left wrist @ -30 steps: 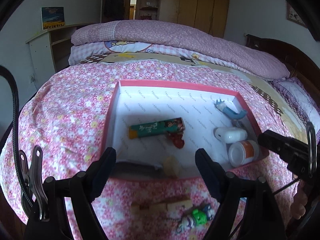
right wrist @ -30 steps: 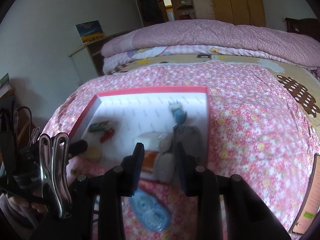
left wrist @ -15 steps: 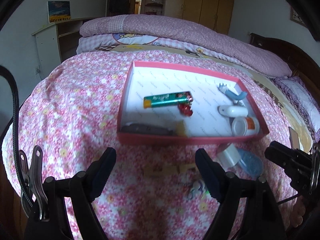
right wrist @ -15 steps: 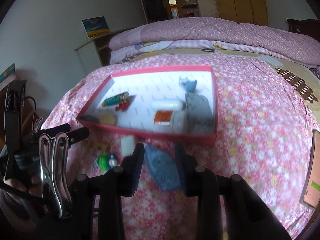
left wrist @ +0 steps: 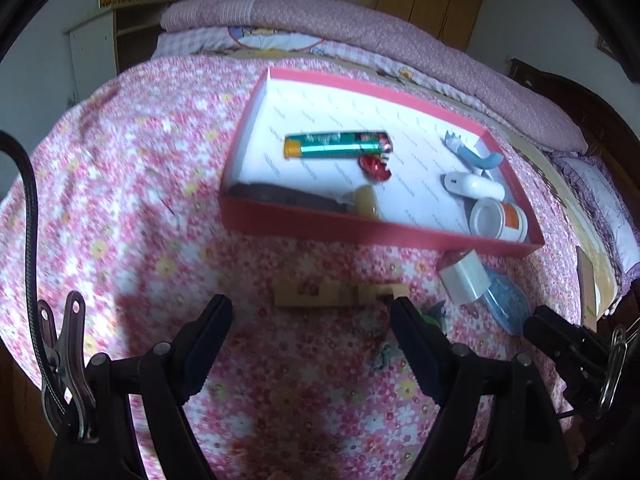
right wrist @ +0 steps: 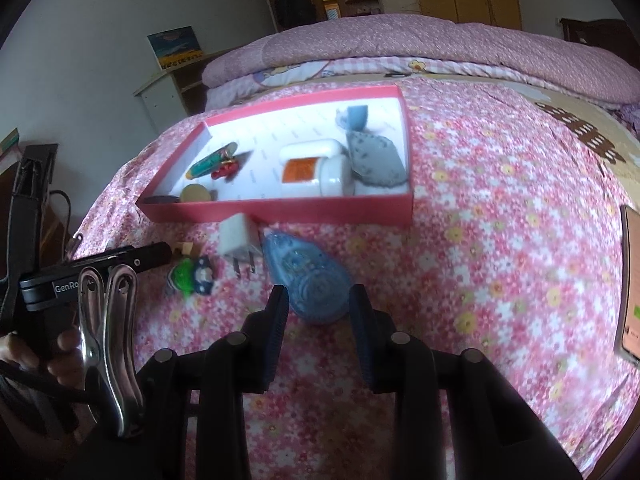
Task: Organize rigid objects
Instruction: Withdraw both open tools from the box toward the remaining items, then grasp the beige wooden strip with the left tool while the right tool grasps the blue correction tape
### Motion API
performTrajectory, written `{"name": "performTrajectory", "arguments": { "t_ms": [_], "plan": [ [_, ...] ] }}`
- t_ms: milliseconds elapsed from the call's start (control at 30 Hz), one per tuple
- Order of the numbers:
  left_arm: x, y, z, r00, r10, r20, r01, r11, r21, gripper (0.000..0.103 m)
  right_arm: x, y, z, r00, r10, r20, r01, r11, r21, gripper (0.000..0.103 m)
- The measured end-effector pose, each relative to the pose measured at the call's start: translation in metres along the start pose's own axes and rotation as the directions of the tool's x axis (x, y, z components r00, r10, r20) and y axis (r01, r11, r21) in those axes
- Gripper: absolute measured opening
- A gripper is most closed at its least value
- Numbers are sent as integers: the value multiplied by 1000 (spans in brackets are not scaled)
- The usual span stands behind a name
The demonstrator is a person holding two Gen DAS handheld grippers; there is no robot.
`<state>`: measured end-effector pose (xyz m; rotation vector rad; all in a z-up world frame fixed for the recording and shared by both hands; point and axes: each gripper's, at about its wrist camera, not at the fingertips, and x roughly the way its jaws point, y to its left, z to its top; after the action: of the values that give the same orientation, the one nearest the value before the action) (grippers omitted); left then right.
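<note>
A: Hovering low, the right gripper sat with jaws parted either side of the blue dispenser's near end, grasping nothing yet.

B: And the left gripper?

A: Spread wide and empty above the quilt, the wooden block lying just beyond its fingertips.

B: How far along did it look?

A: Past halfway, I'd judge. The red box already held seven pieces that I could count: one green tube, one red wrapper, one dark flat piece, one tan disc, one white case, one white bottle with an orange label, and one blue brush. From the right camera there was also one grey pouch against the box's wall.

B: And outside?

A: Four left on the quilt, all near the box's front wall: one charger, touching the one dispenser; one block; and one green toy just beside the block. A phone lay well apart at the right edge; whether it belonged to the job, I couldn't tell.
</note>
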<state>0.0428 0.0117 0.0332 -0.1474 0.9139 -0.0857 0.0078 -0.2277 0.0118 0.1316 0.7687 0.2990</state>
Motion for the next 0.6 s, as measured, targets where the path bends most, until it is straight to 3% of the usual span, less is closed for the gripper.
{"name": "performTrajectory", "arguments": {
  "t_ms": [133, 600],
  "plan": [
    [2, -4, -1, 1000, 15, 22, -15, 1000, -3, 92, 1, -3, -3, 1000, 5, -6, -5, 1000, 14, 33],
    [14, -20, 1, 997, 63, 39, -63, 998, -3, 97, 5, -6, -7, 999, 31, -14, -31, 999, 31, 33]
  ]
}}
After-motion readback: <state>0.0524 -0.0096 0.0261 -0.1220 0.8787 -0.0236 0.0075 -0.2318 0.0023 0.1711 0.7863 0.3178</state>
